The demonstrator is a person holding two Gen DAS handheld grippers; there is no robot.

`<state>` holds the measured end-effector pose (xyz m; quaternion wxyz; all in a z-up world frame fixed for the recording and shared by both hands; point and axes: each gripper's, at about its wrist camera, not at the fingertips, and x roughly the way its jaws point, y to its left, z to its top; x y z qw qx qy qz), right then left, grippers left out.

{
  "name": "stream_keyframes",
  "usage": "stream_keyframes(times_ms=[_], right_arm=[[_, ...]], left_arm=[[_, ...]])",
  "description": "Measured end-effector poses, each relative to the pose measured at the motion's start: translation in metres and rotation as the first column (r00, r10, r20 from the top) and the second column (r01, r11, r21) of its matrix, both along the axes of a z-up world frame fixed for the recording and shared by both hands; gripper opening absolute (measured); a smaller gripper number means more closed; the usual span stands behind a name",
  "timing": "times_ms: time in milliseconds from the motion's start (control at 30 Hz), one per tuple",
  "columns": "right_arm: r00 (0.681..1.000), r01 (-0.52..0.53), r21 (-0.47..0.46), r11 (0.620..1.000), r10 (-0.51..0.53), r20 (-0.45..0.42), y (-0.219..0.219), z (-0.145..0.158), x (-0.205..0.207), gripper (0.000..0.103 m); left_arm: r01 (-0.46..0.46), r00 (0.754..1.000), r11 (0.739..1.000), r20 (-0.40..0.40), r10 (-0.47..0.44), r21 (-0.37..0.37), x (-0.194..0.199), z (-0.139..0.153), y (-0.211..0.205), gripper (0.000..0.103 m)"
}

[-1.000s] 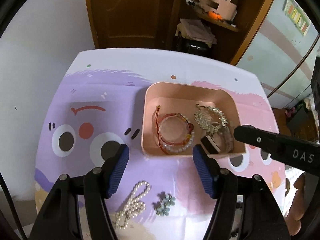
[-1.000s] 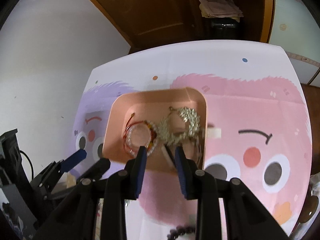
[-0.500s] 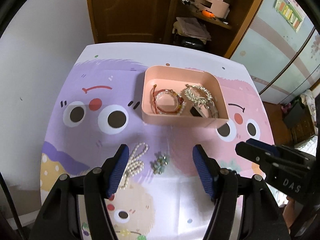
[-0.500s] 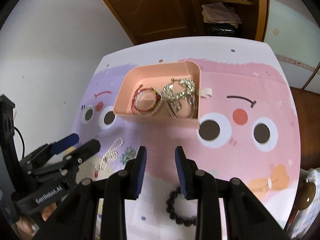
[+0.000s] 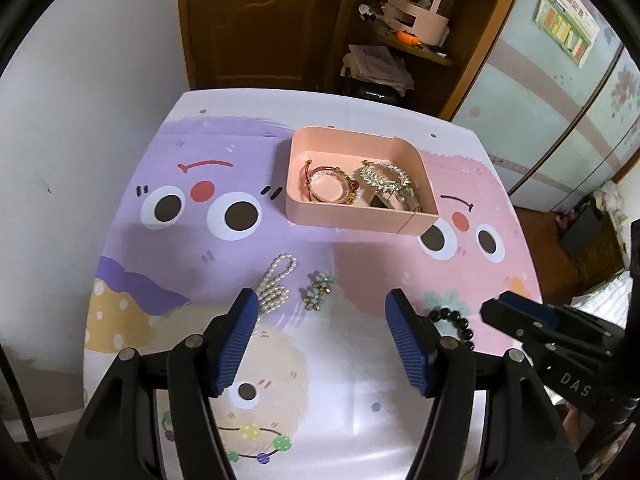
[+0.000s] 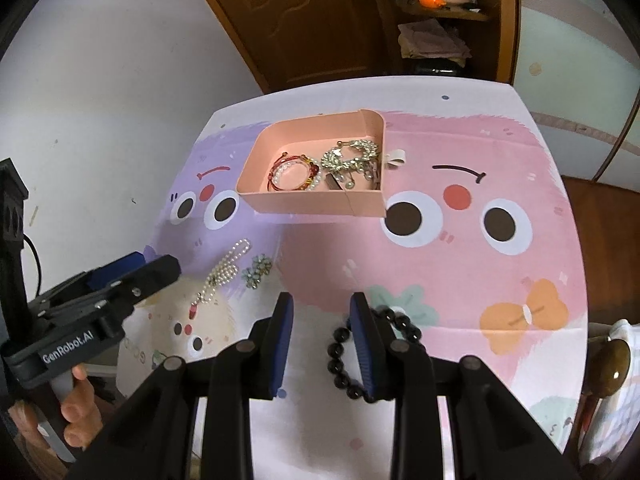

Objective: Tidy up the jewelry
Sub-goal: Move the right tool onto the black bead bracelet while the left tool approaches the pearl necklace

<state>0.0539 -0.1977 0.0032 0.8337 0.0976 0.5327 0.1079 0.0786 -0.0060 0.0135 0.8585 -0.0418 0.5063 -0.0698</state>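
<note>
We have pulled both claws back from the pink box (image 5: 360, 216), right claw (image 6: 322, 338) slightly apart above the black bracelet (image 6: 372, 354), left claw (image 5: 322, 340) wide apart, so that bracelet seems next.

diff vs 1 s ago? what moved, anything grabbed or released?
Both grippers pulled back from the pink tray: the right gripper, formerly at the tray's near wall, now hangs open over the black bead bracelet. The left gripper stays open. Nothing grabbed or released in view. Tray contents, pearl strand and green flower piece unmoved.
</note>
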Motion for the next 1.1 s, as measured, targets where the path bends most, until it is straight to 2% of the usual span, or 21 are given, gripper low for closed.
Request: stream_keyframes(times_ms=[167,300,467,800,933,1033,1100], right_arm=[[1.0,0.011,-0.065,0.998,-0.012,-0.016,-0.003,-0.01,-0.01,0.03],[0.998,0.018,-0.139,0.99,-0.026,-0.058,-0.009,-0.034,-0.013,0.029],[0.991,0.045,-0.187,0.981,-0.067,-0.114,-0.021,-0.062,-0.012,0.029],[0.981,0.027,-0.221,0.975,-0.069,-0.182,-0.026,-0.099,0.001,0.029],[0.986,0.013,-0.249,0.969,-0.053,-0.158,-0.022,-0.098,0.004,0.029],[0.989,-0.007,-0.275,0.962,-0.033,-0.143,-0.018,-0.097,0.006,0.019],[0.99,-0.018,-0.283,0.959,-0.023,-0.141,-0.016,-0.097,0.008,0.017]], left_arm=[[0.034,0.999,0.999,-0.013,-0.034,0.036,-0.011,-0.012,-0.006,0.064],[0.055,0.996,0.998,-0.066,-0.052,0.04,-0.016,-0.034,-0.011,0.064],[0.057,0.994,0.997,-0.101,-0.052,0.043,-0.021,-0.056,-0.006,0.064],[-0.039,0.989,0.998,-0.138,0.044,0.042,-0.013,-0.077,0.045,0.064],[-0.076,0.986,0.997,-0.149,0.08,0.034,-0.007,-0.082,0.064,0.064],[-0.083,0.984,0.996,-0.157,0.087,0.029,-0.003,-0.085,0.072,0.064],[-0.077,0.984,0.997,-0.16,0.081,0.031,-0.001,-0.087,0.074,0.064]])
